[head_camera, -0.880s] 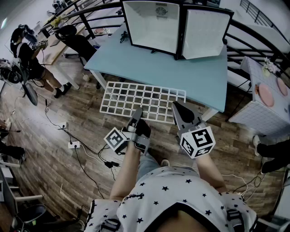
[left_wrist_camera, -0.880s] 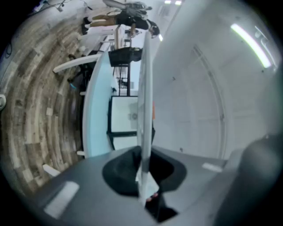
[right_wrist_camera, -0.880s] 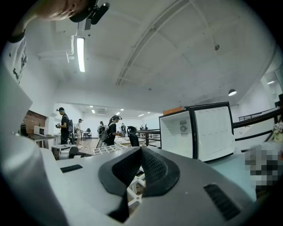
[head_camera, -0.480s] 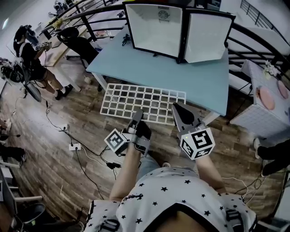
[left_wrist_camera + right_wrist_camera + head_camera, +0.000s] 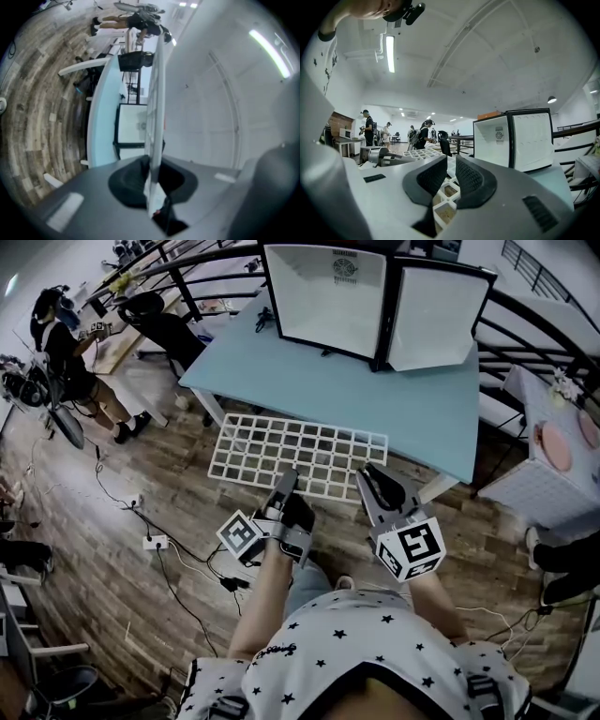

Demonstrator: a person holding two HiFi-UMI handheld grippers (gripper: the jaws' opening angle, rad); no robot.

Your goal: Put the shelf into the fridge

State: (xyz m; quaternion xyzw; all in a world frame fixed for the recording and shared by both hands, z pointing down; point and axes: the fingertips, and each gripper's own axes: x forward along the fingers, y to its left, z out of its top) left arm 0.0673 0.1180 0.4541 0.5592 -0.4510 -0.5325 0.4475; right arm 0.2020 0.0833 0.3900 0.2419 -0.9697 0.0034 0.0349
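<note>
The white grid shelf (image 5: 298,454) hangs level over the wooden floor, just in front of the light blue table (image 5: 375,395). My left gripper (image 5: 284,486) is shut on the shelf's near edge, and my right gripper (image 5: 368,479) is shut on the same edge further right. In the left gripper view the shelf (image 5: 154,117) runs edge-on between the jaws of the left gripper (image 5: 151,173). In the right gripper view the grid (image 5: 446,192) sits pinched in the right gripper (image 5: 451,176). The small white fridge (image 5: 323,292) stands on the table with its door (image 5: 436,315) swung open to the right.
A black railing (image 5: 539,320) curves behind and beside the table. A black chair (image 5: 159,324) and a person (image 5: 66,343) are at the far left. Cables and a power strip (image 5: 153,542) lie on the floor. A white side table with pink plates (image 5: 553,465) stands at the right.
The shelf and both grippers keep nearly the same hold and place. The view has drifted slightly, so the fridge and table sit a little further right.
</note>
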